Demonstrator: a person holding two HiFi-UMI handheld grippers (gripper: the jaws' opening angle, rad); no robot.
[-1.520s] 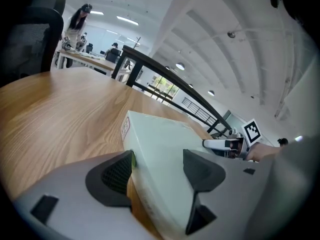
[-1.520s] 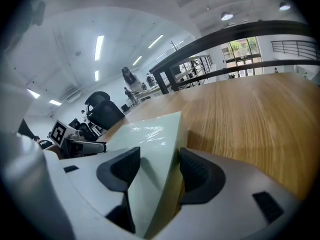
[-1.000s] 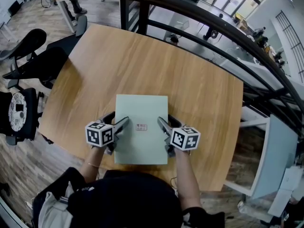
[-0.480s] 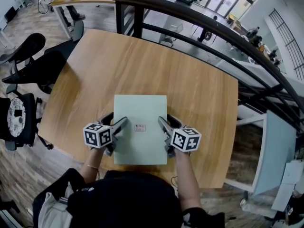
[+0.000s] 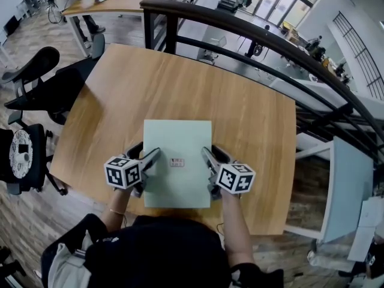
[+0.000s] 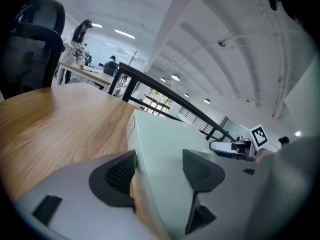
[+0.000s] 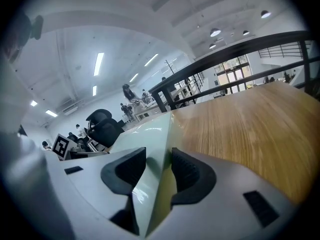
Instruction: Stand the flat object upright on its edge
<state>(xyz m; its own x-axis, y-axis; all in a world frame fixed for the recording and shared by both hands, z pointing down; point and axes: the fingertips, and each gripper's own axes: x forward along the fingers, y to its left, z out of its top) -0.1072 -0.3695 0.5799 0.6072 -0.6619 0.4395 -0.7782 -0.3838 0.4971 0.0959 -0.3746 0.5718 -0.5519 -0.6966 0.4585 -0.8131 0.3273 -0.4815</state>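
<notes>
The flat box (image 5: 177,143) is pale green and lies on the big wooden tabletop (image 5: 180,83), close to the near edge, right in front of the person. A dark railing (image 5: 252,32) runs behind the far side of the tabletop. Black chairs (image 5: 42,77) stand on the floor to the left.

The left claw (image 5: 146,155) is at the left edge of the box. It is pinching that edge. In the left gripper view one pad (image 6: 120,171) touches the side of the box and the other pad (image 6: 200,171) sits on its top face.

The right claw (image 5: 213,156) is at the right edge of the box. Its jaws have just been closing, and the thin edge of the box is between them. In the right gripper view both pads (image 7: 187,171) press on that edge, one from each side.

A small label (image 5: 177,162) is stuck on top of the box, between the two claws.
</notes>
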